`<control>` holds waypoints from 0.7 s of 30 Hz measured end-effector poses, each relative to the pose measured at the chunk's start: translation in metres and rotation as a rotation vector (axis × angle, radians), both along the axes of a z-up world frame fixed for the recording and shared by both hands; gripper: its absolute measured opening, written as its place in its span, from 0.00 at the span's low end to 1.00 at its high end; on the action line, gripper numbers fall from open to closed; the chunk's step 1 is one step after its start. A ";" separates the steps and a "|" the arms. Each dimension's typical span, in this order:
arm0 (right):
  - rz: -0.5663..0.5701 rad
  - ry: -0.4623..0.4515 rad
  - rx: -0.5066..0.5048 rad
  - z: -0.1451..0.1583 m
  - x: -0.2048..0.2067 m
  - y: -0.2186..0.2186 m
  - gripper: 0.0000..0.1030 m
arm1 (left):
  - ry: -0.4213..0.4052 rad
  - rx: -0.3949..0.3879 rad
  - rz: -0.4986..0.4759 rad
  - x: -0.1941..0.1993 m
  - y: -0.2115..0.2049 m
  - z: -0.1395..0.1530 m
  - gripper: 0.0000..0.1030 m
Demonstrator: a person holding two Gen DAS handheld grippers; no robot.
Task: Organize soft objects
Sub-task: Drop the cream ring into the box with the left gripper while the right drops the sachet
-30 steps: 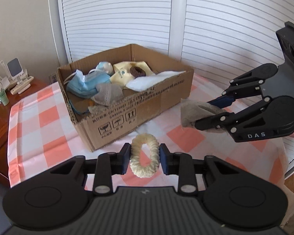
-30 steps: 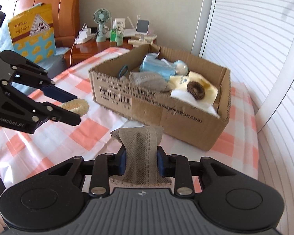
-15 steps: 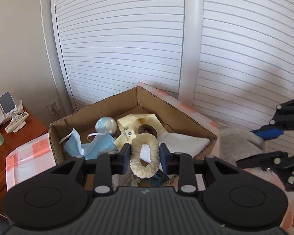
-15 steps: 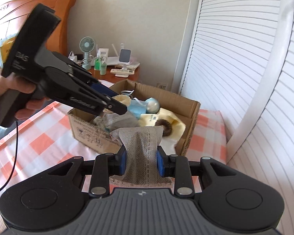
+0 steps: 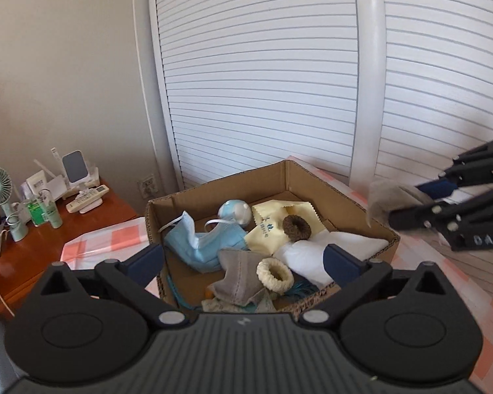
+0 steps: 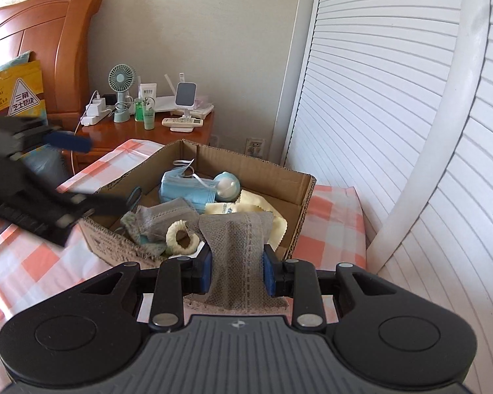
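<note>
one cardboard box (image 5: 315, 185), two scrunchies (image 5: 275, 272), two grey masks (image 5: 238, 274)

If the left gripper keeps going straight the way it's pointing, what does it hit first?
Most likely the cream scrunchie and the grey cloth beside it in the box. The open left gripper aims down into that pile, though depth is hard to judge.

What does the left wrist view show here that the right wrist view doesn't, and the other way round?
Only the left wrist view shows the brown scrunchie and white cloth in the box. Only the right wrist view shows the wooden headboard and yellow bag. Both show the cardboard box, the cream scrunchie lying in it, the open left gripper, and the right gripper clamping a grey mask.
</note>
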State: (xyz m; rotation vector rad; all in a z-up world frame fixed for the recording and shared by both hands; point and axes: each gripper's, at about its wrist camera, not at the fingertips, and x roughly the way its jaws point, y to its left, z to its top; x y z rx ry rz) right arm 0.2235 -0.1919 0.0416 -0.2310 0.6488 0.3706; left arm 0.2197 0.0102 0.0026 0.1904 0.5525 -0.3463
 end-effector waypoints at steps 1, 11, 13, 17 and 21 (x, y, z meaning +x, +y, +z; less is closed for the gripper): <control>-0.003 0.001 0.003 0.001 0.005 0.002 0.33 | -0.005 0.004 0.008 -0.007 0.002 0.000 1.00; -0.046 0.045 0.005 -0.003 0.076 0.036 0.33 | -0.026 0.067 0.139 -0.065 0.010 -0.015 0.99; -0.070 0.060 0.006 -0.005 0.094 0.040 0.33 | -0.030 0.061 0.151 -0.071 0.014 -0.017 0.99; -0.106 0.086 0.000 -0.012 0.126 0.045 0.33 | -0.021 0.042 0.193 -0.079 0.021 -0.019 0.99; -0.142 0.099 0.002 -0.019 0.153 0.048 0.34 | -0.036 0.044 0.210 -0.084 0.024 -0.020 0.99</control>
